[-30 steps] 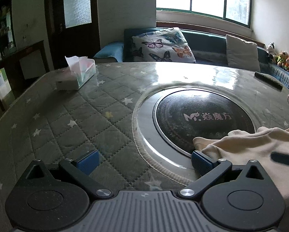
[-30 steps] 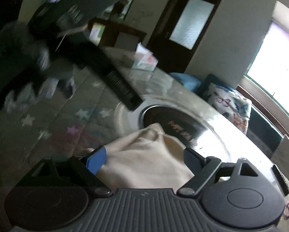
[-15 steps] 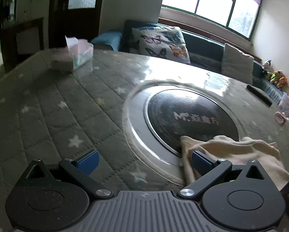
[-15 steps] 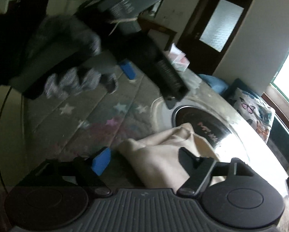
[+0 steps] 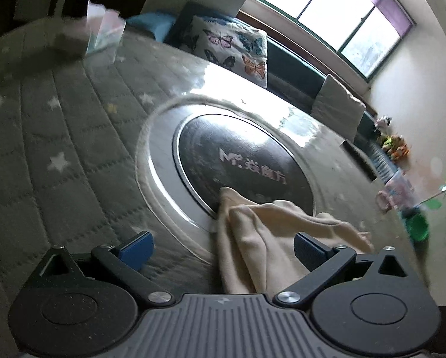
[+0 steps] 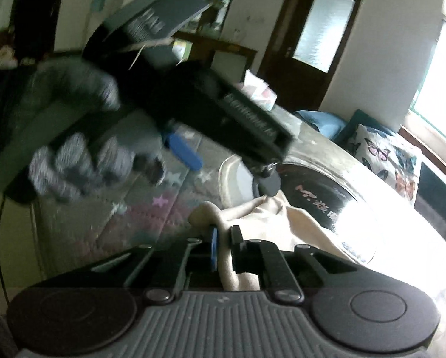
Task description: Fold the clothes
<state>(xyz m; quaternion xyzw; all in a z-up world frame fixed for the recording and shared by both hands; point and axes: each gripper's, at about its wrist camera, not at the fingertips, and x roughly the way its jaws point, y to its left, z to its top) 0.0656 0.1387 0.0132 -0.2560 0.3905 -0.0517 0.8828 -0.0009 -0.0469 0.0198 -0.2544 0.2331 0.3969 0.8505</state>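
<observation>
in the right wrist view the right gripper (image 6: 223, 247) has its jaws clenched on a fold of the cream garment (image 6: 285, 223), the cloth pinched between the blue pad and the black pad and running back under the gripper body. just beyond, the garment lies bunched on the quilted grey surface (image 6: 103, 223), its far edge lapping onto the round dark plate (image 6: 321, 197) set in a steel ring in the middle of the surface. above it the left gripper (image 6: 223, 137) is in the air, blurred, held by a hand in a grey knit glove (image 6: 74, 155), with 1 blue pad showing below it. in the left wrist view the left gripper (image 5: 223, 247) has its jaws released and wide apart, with the garment (image 5: 258, 238) lying between them and touching neither pad; a point of the cloth reaches onto the dark plate (image 5: 241, 155). farther off on the surface (image 5: 59, 134) stands a tissue box (image 5: 103, 34), blurred, at the far left edge. behind the surface a dark sofa carries a butterfly cushion (image 5: 232, 47) and a plain cushion (image 5: 339, 104), under a bright window (image 5: 336, 9).
</observation>
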